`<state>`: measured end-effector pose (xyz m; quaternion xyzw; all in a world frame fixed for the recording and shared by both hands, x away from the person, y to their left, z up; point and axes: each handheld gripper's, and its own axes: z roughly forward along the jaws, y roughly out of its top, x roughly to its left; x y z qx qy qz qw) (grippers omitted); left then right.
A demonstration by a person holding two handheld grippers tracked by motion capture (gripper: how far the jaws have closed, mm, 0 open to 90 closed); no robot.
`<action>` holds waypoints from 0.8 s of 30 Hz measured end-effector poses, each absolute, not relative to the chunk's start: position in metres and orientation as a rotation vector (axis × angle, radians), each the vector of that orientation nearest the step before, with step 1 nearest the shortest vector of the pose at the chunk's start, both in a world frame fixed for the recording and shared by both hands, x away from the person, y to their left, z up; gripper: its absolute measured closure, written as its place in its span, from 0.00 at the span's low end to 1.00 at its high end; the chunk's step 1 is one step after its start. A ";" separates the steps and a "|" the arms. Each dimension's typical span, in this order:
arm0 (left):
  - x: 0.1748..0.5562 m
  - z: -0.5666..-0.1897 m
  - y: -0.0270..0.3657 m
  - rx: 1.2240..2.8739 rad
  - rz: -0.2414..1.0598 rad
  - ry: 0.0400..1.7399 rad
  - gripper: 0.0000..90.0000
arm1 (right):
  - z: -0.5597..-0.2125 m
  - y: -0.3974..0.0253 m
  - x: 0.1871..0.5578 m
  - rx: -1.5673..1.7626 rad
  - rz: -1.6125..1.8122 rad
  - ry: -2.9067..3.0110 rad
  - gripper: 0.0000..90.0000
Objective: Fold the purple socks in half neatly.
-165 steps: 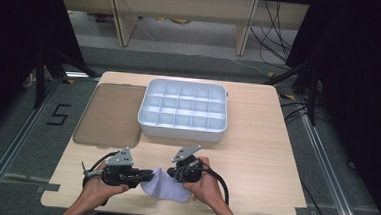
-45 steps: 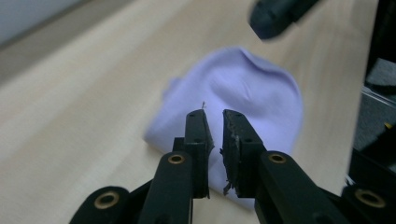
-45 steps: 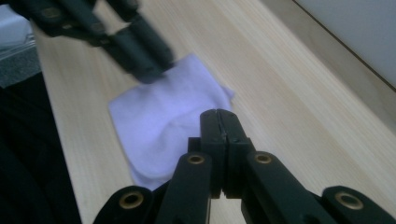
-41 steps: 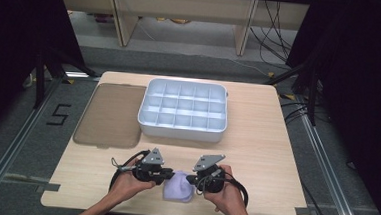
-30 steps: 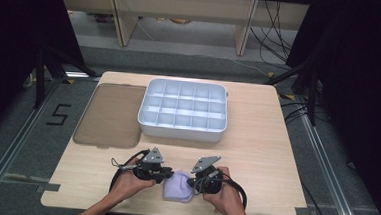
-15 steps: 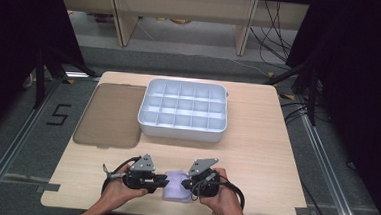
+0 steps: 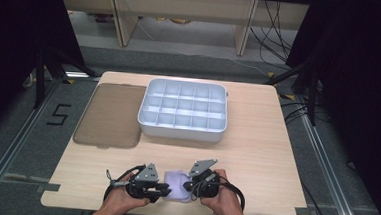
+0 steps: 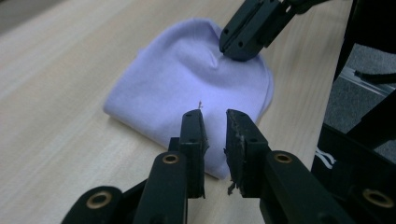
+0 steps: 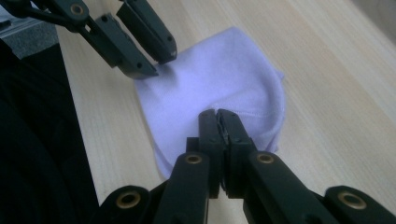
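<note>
At the table's near edge, the left gripper (image 8: 215, 126) has let go of the lilac cloth (image 8: 187, 93).

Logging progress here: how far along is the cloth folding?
The lavender cloth already lies folded into a small bundle. The right gripper pinches one edge; the left gripper hangs open over the other. The divided tray has nothing in it.
</note>
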<state>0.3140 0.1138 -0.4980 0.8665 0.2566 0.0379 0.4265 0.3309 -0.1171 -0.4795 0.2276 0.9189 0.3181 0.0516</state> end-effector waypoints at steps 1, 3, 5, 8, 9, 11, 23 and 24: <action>0.314 -0.497 0.116 2.163 0.097 0.661 0.82 | -0.477 -0.117 0.330 0.688 0.972 2.800 0.99; 0.314 -0.497 0.118 2.151 0.095 0.675 0.78 | -0.475 -0.116 0.328 0.688 0.973 2.808 0.99; 0.317 -0.497 0.127 2.141 0.086 0.712 0.71 | -0.477 -0.114 0.327 0.663 0.982 2.826 0.99; 0.316 -0.497 0.133 2.118 0.060 0.758 0.61 | -0.482 -0.111 0.325 0.637 0.931 2.872 0.99; 0.315 -0.497 0.134 2.103 0.052 0.782 0.59 | -0.485 -0.111 0.325 0.626 0.904 2.883 0.99; 0.315 -0.497 0.138 2.099 0.041 0.810 0.55 | -0.489 -0.110 0.327 0.623 0.906 2.892 0.99; 0.329 -0.506 0.147 2.097 -0.020 0.915 0.52 | -0.495 -0.097 0.327 0.772 0.972 2.806 0.99; 0.330 -0.507 0.147 2.092 -0.023 0.925 0.54 | -0.495 -0.096 0.328 0.753 0.979 2.800 0.99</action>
